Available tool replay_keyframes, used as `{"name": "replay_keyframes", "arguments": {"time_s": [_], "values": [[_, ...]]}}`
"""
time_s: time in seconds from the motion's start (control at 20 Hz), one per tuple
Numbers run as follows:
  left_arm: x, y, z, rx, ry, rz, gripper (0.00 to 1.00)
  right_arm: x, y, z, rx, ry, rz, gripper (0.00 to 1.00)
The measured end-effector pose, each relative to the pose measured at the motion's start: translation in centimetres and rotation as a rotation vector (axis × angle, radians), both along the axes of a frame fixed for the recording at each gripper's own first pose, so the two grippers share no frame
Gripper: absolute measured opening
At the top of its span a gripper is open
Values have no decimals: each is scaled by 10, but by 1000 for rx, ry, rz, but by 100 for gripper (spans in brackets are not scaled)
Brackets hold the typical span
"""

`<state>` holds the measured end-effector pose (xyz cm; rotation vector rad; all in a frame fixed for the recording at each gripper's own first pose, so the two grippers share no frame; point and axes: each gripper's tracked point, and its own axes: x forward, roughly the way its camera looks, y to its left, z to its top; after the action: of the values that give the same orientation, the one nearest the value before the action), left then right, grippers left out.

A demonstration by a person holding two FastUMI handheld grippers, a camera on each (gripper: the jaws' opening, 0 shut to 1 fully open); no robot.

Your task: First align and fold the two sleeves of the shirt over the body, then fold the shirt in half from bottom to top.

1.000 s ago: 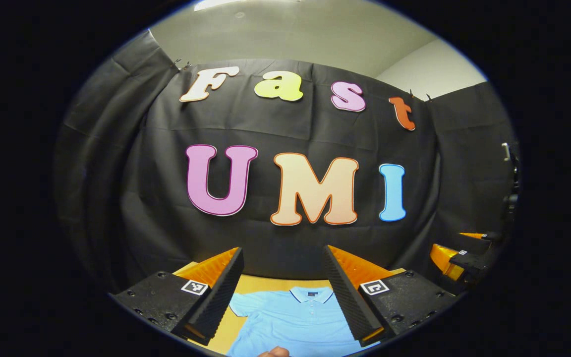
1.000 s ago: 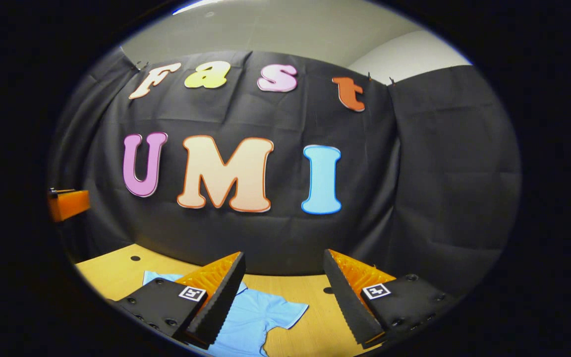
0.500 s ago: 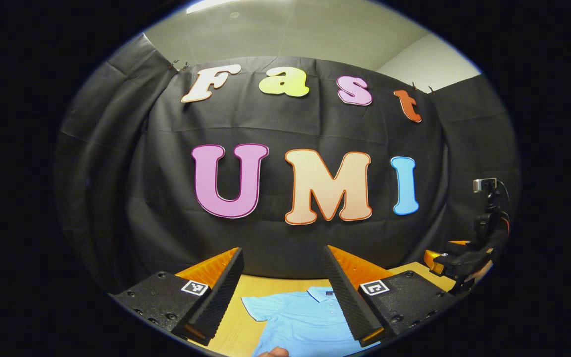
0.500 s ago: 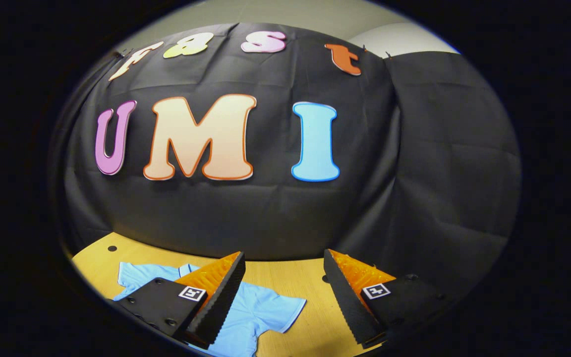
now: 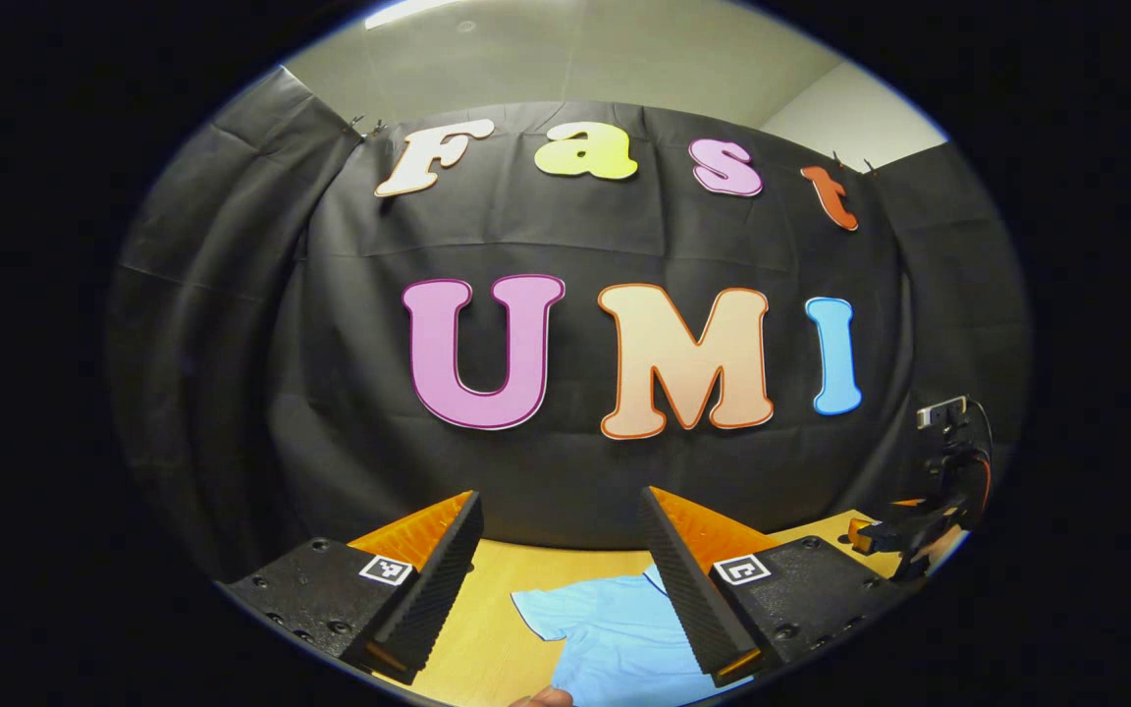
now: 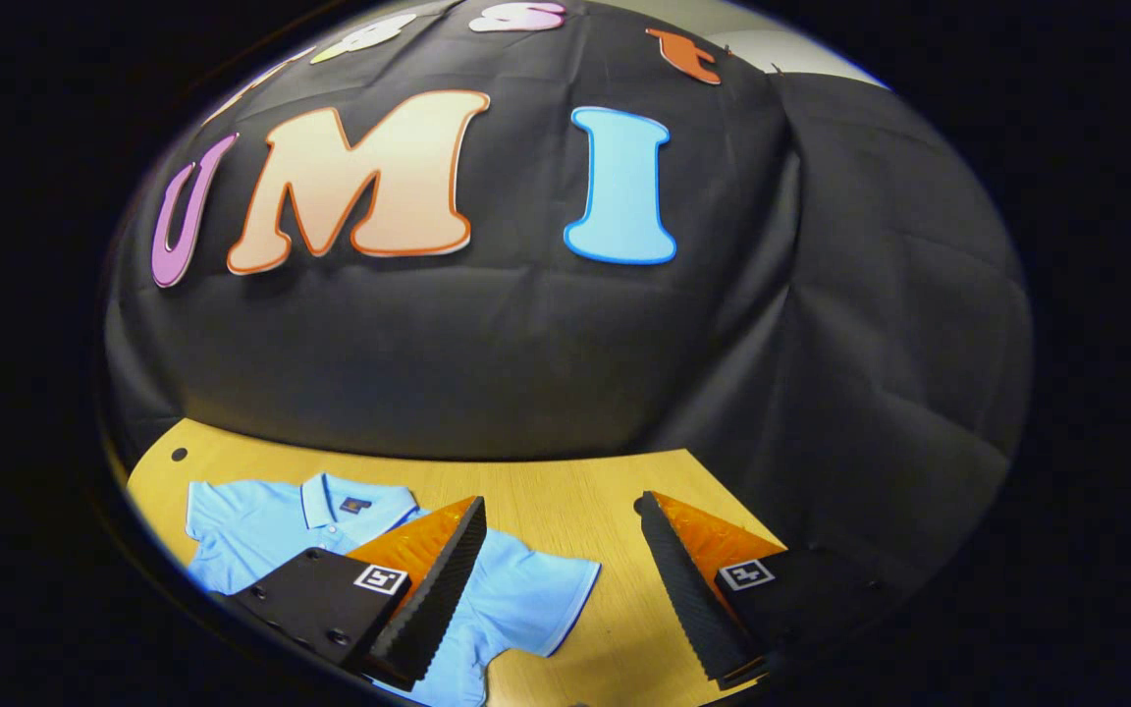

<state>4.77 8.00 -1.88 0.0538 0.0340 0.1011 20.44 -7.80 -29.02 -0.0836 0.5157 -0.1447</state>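
Both claws hung released above the worktop.

The left claw (image 5: 561,579) and right claw (image 6: 563,589) stood with jaws spread and nothing between them. Below lay the light blue shirt (image 6: 330,535), flat on the wooden worktop (image 6: 546,486), sleeves still spread outward, collar toward the black cloth wall (image 6: 487,344).

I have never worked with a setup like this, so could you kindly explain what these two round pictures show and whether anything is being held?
A person holds a two-finger gripper in each hand, and each gripper carries a fisheye camera looking forward along its own fingers. In the left gripper view, the left gripper is open; between its fingers a light blue shirt lies flat on the wooden table. Far right in that view is the other gripper. The right gripper view shows the right gripper open above the same shirt, with one short sleeve spread out, not yet folded. Neither gripper holds anything. Black cloth forms the booth's wall.
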Motion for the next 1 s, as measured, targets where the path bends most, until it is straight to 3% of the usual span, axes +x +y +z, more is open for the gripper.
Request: {"name": "replay_keyframes", "arguments": {"time_s": [0.7, 1.0], "values": [[29, 18, -39, -29, 89, 8, 95, -10, -5, -135, -33, 257, -43, 99], [30, 25, -48, -43, 111, 28, 95, -16, -16, -165, 4, 331, -133, 100]]}}
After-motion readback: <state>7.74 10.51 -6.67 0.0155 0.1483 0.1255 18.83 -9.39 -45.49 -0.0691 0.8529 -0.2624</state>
